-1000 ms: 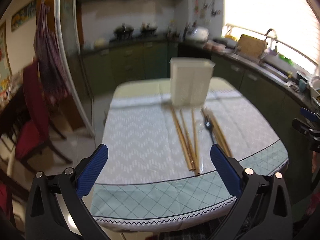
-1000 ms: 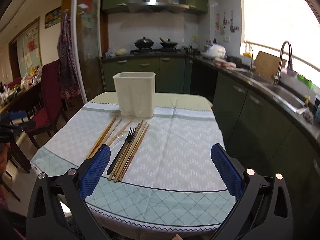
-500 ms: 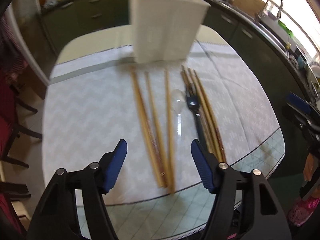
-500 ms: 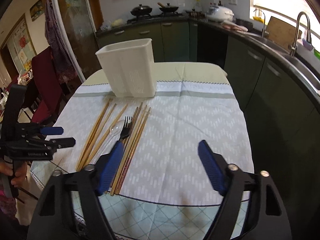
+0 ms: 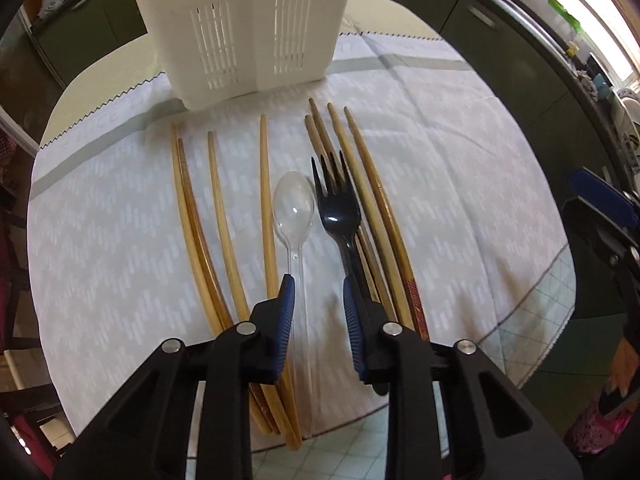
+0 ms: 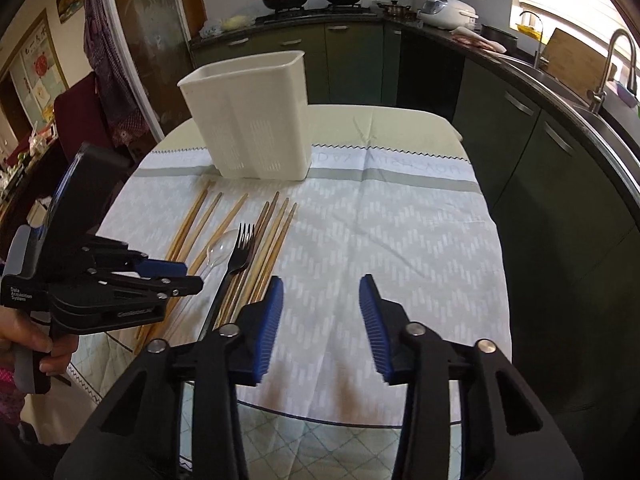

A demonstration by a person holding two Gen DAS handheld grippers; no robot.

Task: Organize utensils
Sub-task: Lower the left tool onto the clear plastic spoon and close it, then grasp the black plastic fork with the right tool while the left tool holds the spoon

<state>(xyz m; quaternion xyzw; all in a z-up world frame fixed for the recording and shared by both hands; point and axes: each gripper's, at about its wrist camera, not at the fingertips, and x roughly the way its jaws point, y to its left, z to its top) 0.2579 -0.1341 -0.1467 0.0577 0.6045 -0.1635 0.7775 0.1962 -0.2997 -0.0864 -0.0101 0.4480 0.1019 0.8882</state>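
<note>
Kitchen table w/ cloth (image 5: 460,184), white caddy (image 5: 240,28) behind chopsticks (image 5: 224,216), fork (image 5: 338,208), both grippers' jaws released.

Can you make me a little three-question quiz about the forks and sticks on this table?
1. True or false: the white holder already has chopsticks in it.
2. Which lies between the left gripper's fingers: A) black fork B) clear spoon C) chopsticks
3. The right gripper hangs over bare ____.

Key: 1 false, none show inside; 2 B, its handle; 3 tablecloth.
</note>
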